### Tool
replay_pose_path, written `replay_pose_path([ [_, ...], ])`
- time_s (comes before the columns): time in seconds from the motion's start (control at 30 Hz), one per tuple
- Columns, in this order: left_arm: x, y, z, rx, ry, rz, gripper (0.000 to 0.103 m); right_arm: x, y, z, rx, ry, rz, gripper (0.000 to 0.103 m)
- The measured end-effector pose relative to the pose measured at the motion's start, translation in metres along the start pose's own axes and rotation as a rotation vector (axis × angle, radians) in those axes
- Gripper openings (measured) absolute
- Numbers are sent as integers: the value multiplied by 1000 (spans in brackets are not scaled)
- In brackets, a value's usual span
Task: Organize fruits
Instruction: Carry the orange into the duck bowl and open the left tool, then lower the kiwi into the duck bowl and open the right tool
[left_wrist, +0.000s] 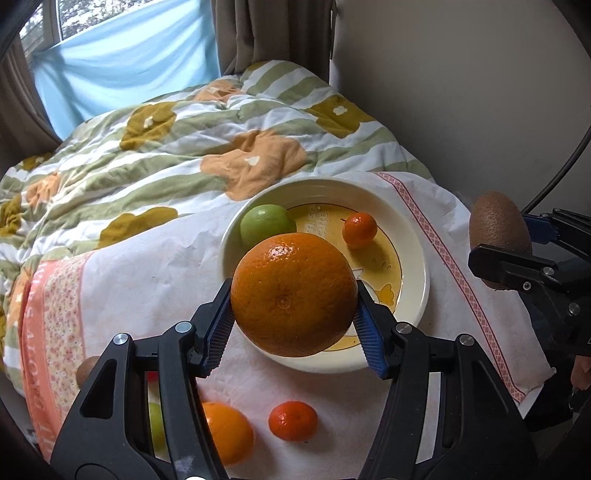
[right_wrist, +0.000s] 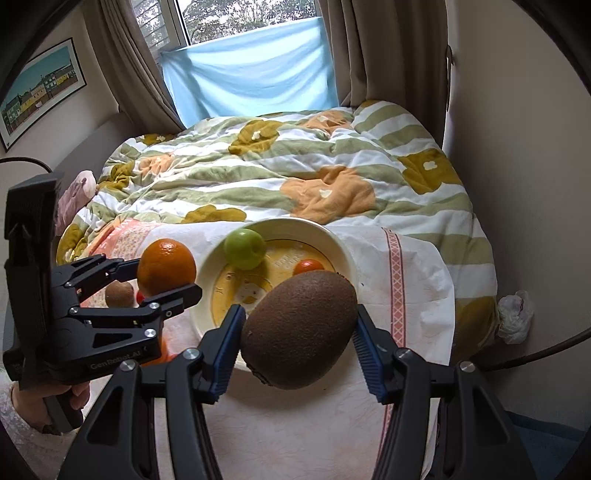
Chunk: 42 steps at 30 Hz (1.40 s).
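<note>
Over the near rim of the plate (left_wrist: 417, 317), left wrist view: left gripper (left_wrist: 295, 317) clamps the big orange (left_wrist: 293, 293), lifted for dropping beside green apple (left_wrist: 267, 223) | right wrist view: right gripper (right_wrist: 299, 341) grips kiwi (right_wrist: 299, 328) above the same plate (right_wrist: 345, 247), waiting its turn.

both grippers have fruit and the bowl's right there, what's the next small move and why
Probably lower the left gripper and release its large orange into the bowl. It already hangs over the near rim, and the bowl's middle is bare, with only a green apple and a small mandarin at the back. The right gripper can follow with its kiwi.
</note>
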<state>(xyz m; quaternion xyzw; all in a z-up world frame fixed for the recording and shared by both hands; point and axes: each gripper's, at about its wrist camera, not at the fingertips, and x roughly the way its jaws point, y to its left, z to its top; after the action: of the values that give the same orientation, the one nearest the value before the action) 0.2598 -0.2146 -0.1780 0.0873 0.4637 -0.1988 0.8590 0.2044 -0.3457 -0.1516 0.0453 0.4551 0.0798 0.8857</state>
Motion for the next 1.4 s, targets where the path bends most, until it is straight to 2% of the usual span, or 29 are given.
replay_pose_path([
  [0.27,43,-3,-4,13,75,27,60,27,-20,-4,26,46,27,54],
  [0.53,64,-2,-5,31,128,44,60,47,-27,-5,35,71,54,54],
  [0.67,64,-3,-7,25,128,46,60,53,-31,-3,34,80,62,54],
  [0.73,61,-4,-8,24,118,47,64,54,-32,-2,31,82,64,54],
  [0.77,58,-3,-8,25,114,55,80,55,-33,-2,29,82,66,54],
  [0.8,54,-3,-8,26,102,40,90,56,-34,-1,26,81,69,54],
  [0.87,45,0,-7,18,79,52,103,57,-34,0,16,84,69,54],
  [1.4,8,19,-21,-12,87,110,103,80,-8,0,-117,128,115,54],
])
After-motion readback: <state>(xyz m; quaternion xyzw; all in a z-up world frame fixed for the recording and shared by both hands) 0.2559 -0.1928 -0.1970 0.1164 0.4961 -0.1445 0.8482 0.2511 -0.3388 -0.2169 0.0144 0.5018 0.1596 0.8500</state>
